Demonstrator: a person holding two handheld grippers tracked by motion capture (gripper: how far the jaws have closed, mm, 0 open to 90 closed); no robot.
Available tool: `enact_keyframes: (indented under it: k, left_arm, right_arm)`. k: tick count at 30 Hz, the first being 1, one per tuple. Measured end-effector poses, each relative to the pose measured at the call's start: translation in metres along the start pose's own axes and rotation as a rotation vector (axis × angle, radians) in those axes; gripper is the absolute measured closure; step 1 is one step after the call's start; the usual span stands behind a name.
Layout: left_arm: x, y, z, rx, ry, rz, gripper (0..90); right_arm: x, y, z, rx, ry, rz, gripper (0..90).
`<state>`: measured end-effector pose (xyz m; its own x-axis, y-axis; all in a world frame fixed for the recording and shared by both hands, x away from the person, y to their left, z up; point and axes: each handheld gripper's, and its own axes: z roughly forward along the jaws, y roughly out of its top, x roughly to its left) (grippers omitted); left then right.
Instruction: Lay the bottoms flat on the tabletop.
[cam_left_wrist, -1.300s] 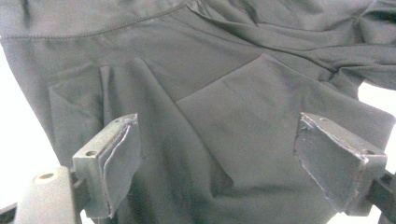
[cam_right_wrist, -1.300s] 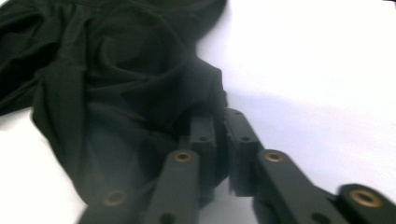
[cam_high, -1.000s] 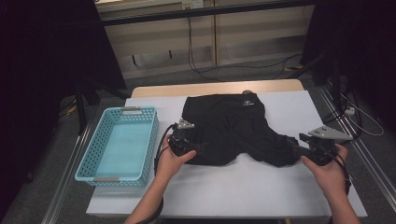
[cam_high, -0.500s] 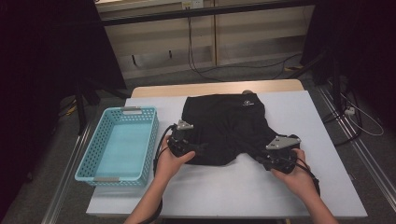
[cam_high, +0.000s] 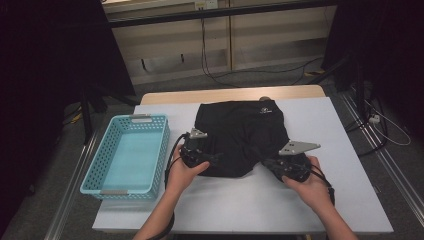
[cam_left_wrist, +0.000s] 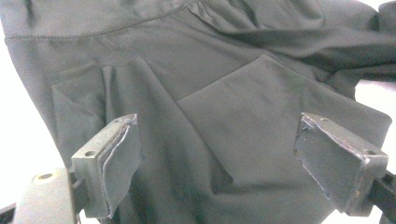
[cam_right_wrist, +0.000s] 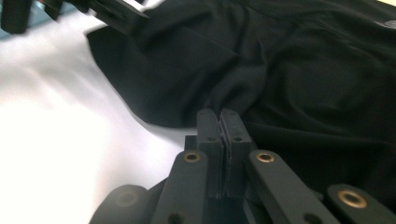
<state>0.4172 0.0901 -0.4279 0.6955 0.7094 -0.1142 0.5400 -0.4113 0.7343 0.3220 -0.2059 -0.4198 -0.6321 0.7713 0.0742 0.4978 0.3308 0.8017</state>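
The black, soft fabric garment lies crumpled mid-tabletop; it's light and limp, so pinch hems, not bulk. Your right tongs have just been closing, now clenched at its near edge. Your left tongs stand released over it.

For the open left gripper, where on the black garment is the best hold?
The garment's near left edge, approached from its left side: the left gripper already straddles flat cloth there, and the hem lies loose on the table, so the jaws can likely pinch it.
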Motion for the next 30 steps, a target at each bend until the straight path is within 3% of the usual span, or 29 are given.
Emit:
enact_keyframes:
  k: [4,7,9,15,18,22,25,30]
  left_arm:
    - [0.0,-0.001,-0.001,-0.001,-0.004,-0.001,15.0]
    - [0.002,-0.001,-0.003,-0.003,0.001,0.002,15.0]
    - [0.004,-0.002,-0.004,-0.002,-0.002,-0.008,15.0]
    - [0.004,-0.002,-0.006,-0.007,-0.001,-0.014,15.0]
    - [0.002,-0.001,-0.005,-0.01,-0.001,-0.004,15.0]
    - [-0.004,0.001,-0.002,-0.003,-0.018,0.006,14.9]
    - [-0.009,0.003,-0.001,-0.01,-0.032,0.019,14.6]
    - [-0.017,0.005,0.002,-0.025,-0.085,0.022,12.2]
  right_arm:
    - [0.009,0.003,0.02,0.006,0.073,0.02,75.8]
    - [0.006,0.005,0.022,0.006,0.004,-0.007,64.5]
    - [-0.004,0.004,0.017,-0.003,-0.054,0.019,60.1]
    - [-0.051,-0.013,0.0,0.026,-0.204,0.093,59.3]
    - [-0.066,-0.026,-0.005,0.05,-0.232,0.14,58.6]
    - [-0.068,-0.037,-0.002,0.112,-0.245,0.141,56.7]
    - [-0.066,-0.04,-0.004,0.118,-0.233,0.126,68.7]
    - [-0.063,-0.042,-0.007,0.147,-0.234,0.117,73.0]
